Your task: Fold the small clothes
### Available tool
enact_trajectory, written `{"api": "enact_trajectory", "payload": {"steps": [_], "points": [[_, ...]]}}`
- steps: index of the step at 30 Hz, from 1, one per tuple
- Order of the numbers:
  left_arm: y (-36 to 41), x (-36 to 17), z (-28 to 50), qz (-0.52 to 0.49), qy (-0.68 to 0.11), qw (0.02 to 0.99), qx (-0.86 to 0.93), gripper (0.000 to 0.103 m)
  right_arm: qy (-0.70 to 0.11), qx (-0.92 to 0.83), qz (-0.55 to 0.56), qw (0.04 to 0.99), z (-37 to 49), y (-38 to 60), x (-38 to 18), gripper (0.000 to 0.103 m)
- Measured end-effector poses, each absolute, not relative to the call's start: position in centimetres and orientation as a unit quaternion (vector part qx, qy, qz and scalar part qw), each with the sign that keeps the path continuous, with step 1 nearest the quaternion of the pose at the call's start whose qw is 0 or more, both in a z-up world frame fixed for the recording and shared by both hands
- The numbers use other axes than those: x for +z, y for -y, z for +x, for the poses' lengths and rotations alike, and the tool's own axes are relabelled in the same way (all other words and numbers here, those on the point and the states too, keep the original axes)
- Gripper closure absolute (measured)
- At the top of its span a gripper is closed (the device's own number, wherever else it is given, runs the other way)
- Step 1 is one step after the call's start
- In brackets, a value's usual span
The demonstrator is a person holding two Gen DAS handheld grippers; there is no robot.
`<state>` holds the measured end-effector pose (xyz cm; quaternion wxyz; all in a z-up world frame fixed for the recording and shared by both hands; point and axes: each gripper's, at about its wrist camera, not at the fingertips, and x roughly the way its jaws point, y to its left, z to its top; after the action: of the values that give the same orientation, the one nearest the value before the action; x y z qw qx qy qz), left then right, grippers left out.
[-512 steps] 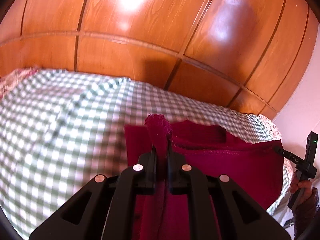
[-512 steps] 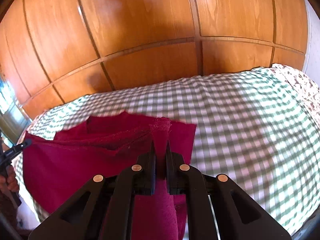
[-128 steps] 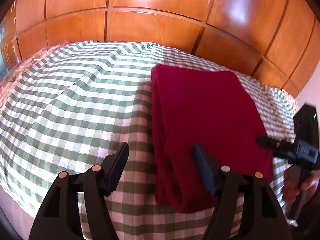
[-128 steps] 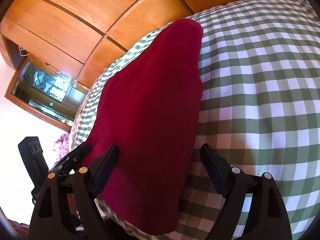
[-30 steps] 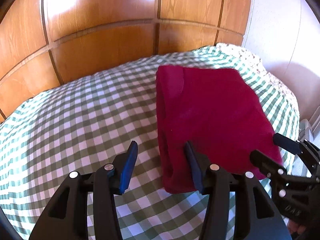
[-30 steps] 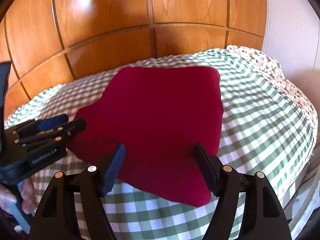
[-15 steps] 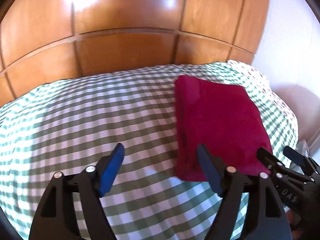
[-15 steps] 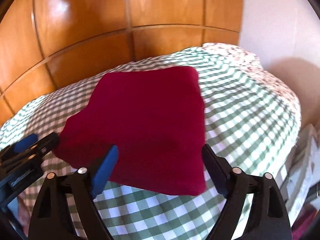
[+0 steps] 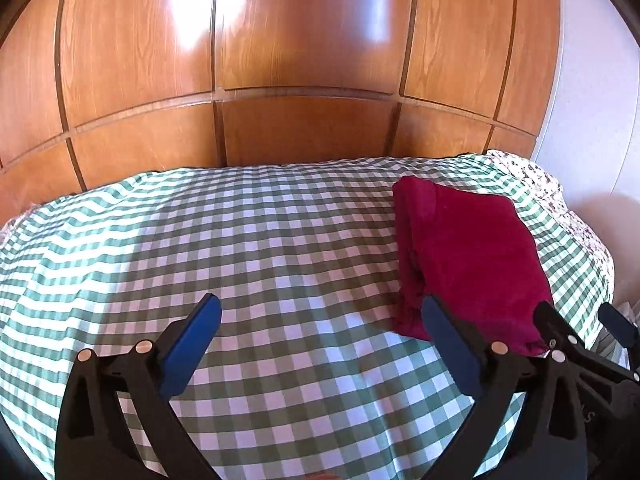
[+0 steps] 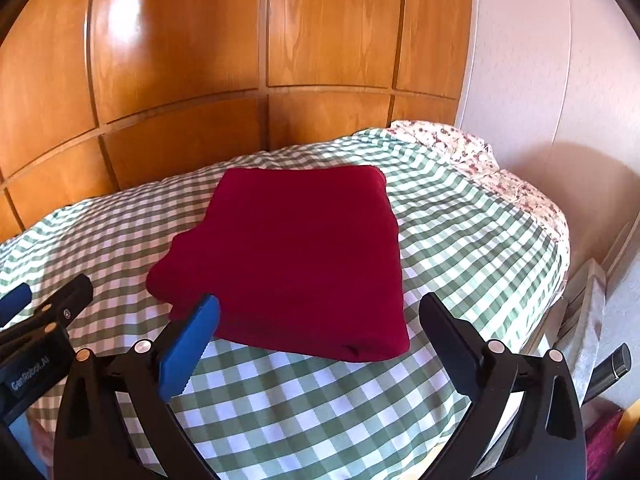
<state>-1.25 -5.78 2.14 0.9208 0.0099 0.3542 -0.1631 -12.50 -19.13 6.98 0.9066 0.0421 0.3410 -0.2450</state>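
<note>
Both claws, left [image 9: 320, 332] & right [image 10: 318, 330], hang spread w/ nothing held, since the red cloth [image 10: 296, 256] lies folded flat on the bed [image 9: 240, 240], prob. done.

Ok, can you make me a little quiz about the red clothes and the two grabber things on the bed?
1. True or false: the left gripper is squeezing the red garment.
2. What does the red garment lie on?
A. a wooden floor
B. the green checked bedspread
C. a chair
3. Fill in: the garment looks ____ into a neat flat pile.

Key
1. False. Both the left gripper and the right gripper are open and hold nothing.
2. B. It lies near the bed's right edge, in front of the wooden panels.
3. folded
</note>
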Motion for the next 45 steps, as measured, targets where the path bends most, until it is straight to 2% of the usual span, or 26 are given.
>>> {"api": "enact_trajectory", "payload": {"steps": [45], "points": [[6.5, 4.1, -4.0, 0.030, -0.321, 0.932, -0.164, 0.003, -0.338, -0.253, 0.077, 0.903, -13.5, 20.2, 6.4, 0.004]]}}
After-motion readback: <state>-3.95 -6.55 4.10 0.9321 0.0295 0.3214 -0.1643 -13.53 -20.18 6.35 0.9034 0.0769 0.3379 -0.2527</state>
